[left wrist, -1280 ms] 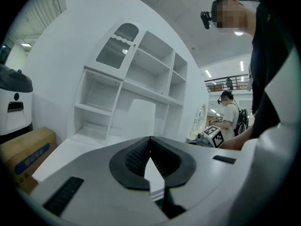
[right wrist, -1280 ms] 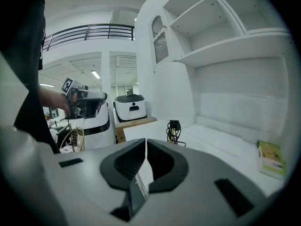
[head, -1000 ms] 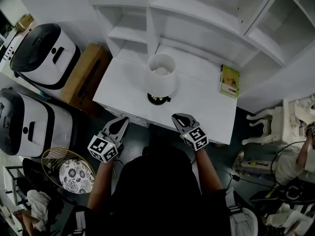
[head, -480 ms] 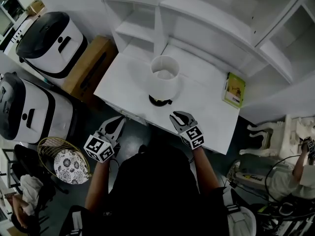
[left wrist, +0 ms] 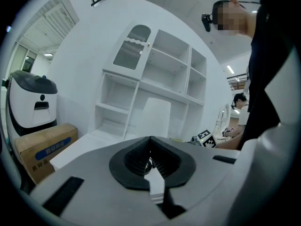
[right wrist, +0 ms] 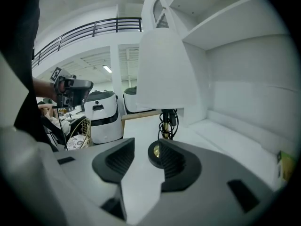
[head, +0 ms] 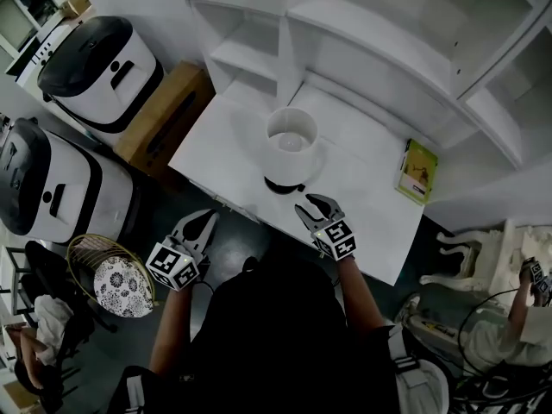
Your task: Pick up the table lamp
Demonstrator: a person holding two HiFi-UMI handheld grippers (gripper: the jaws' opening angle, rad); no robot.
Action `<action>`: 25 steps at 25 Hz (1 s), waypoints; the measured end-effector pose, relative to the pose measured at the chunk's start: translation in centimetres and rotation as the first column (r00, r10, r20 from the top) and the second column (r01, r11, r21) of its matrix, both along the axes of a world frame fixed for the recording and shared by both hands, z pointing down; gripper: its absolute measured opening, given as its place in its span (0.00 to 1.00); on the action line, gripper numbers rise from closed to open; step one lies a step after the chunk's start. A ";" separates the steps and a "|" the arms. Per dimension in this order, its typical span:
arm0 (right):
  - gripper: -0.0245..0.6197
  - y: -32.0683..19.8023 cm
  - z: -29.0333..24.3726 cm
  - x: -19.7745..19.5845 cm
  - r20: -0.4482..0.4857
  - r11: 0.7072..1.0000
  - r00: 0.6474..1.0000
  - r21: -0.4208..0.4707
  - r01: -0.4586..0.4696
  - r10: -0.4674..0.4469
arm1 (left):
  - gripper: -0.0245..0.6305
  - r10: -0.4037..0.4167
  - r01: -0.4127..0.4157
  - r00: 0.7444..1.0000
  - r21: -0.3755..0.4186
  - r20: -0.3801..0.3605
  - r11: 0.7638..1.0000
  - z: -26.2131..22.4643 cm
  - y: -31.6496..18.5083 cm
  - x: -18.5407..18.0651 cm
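Table lamp (head: 291, 149) upright on desk (head: 371, 210), framed just ahead of right gripper (head: 312, 205), jaws just opening and empty, likely for the grab; left gripper (head: 201, 218) clenched, idle.

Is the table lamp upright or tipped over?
Upright: the table lamp stands on its round base on the desk, shade straight above the stem.

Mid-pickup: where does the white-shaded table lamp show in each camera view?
Head view: white-shaded table lamp at centre, just beyond the right gripper.
Left gripper view: its shade at centre, above the jaws.
Right gripper view: shade upper centre, stem beyond the jaws.
Shared landmark: the white shelf unit behind it.
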State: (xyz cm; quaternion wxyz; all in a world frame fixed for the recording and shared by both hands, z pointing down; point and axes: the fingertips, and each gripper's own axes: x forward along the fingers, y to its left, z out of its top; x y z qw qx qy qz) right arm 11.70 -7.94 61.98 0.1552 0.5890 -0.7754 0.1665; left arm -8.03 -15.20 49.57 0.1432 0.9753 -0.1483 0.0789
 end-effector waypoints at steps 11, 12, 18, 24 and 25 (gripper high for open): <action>0.35 -2.4 1.3 1.2 -0.018 0.995 0.995 -0.030 0.095 -0.095 | 0.05 -0.097 0.097 0.995 -0.026 0.000 0.995 0.7 0.0 0.1; 0.35 -2.6 1.4 1.4 -0.021 0.994 0.994 -0.031 0.103 -0.103 | 0.05 -0.107 0.107 0.994 -0.030 0.000 0.994 0.8 0.0 0.0; 0.36 -4.0 1.3 2.2 -0.050 0.989 0.988 -0.033 0.143 -0.144 | 0.05 -0.155 0.155 0.988 -0.046 0.003 0.987 1.3 0.5 -0.1; 0.37 -5.0 1.3 2.8 -0.084 0.982 0.979 -0.028 0.185 -0.187 | 0.05 -0.196 0.196 0.981 -0.056 -0.002 0.979 1.5 0.9 -0.2; 0.37 -5.2 1.4 2.9 -0.085 0.981 0.977 -0.028 0.193 -0.195 | 0.05 -0.202 0.202 0.979 -0.057 0.000 0.978 1.5 1.0 -0.3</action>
